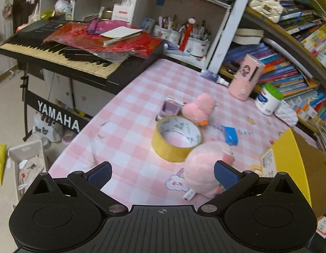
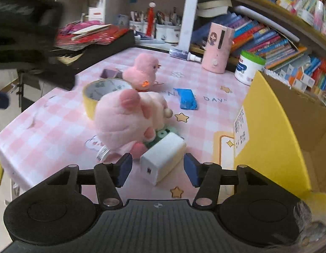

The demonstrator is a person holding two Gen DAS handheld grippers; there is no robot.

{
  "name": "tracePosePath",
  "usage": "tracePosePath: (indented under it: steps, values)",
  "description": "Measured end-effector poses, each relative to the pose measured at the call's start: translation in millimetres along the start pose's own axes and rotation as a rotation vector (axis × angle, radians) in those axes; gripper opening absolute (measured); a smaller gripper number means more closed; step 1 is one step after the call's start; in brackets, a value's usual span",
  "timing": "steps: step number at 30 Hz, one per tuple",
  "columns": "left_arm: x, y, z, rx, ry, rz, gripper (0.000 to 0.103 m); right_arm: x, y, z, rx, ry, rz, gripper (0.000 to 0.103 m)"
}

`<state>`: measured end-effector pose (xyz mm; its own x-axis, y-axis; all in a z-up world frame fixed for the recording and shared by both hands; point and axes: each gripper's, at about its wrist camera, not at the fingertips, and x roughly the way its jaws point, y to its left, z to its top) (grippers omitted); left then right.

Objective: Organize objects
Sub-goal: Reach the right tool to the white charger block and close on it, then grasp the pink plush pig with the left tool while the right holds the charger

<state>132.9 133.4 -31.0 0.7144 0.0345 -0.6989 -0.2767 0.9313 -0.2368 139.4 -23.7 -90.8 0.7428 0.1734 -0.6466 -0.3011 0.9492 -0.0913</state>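
1. The green item [image 2: 160, 136] is being mostly hidden by the big plush [image 2: 129, 118] and the white block [image 2: 163, 160]; what it is cannot be told.
2. In the left view the big plush [image 1: 207, 164] is being partly covered by the left gripper's [image 1: 163, 174] right pad.
3. The yellow box [image 2: 274, 139] at the right is being cut off by the frame edge; its inside is being shown as bare cardboard, and no contents can be made out.
4. Pens are being held upright in the white cups [image 1: 196, 45] at the far shelf.
5. The purple tray [image 1: 170, 108] is being partly blocked by the tape roll [image 1: 177, 139] and the chick [image 1: 197, 107]; its contents cannot be told.
6. The left gripper's jaws are being held wide, gripping nothing.
7. The right gripper [image 2: 157, 169] is being held part open, with the white block lying between its pads, near the table's [image 2: 63, 113] near edge; no pad is seen touching it.
8. The blue packet [image 2: 187, 99] is lying apart, right of the chick.
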Motion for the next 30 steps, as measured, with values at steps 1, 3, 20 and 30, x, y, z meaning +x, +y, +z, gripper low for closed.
tracePosePath:
  steps: [1, 3, 20, 30]
  values:
    - [1.5, 0.5, 1.1, -0.003, 0.000, 0.004, 0.103, 3.8, 0.4, 1.1, 0.005, 0.000, -0.003, 0.053]
    - [4.6, -0.4, 2.6, -0.006, 0.001, 0.008, 0.103, 10.7, 0.3, 2.1, 0.015, 0.008, 0.002, 0.056]
    - [32.9, -31.9, 14.5, 0.048, 0.060, -0.138, 0.103, 9.1, -38.8, 14.9, 0.120, 0.093, 0.166, 0.024]
    - [93.1, -77.2, 10.9, 0.182, 0.173, -0.105, 0.077, 3.4, -36.7, 10.1, 0.061, 0.124, 0.238, 0.024]
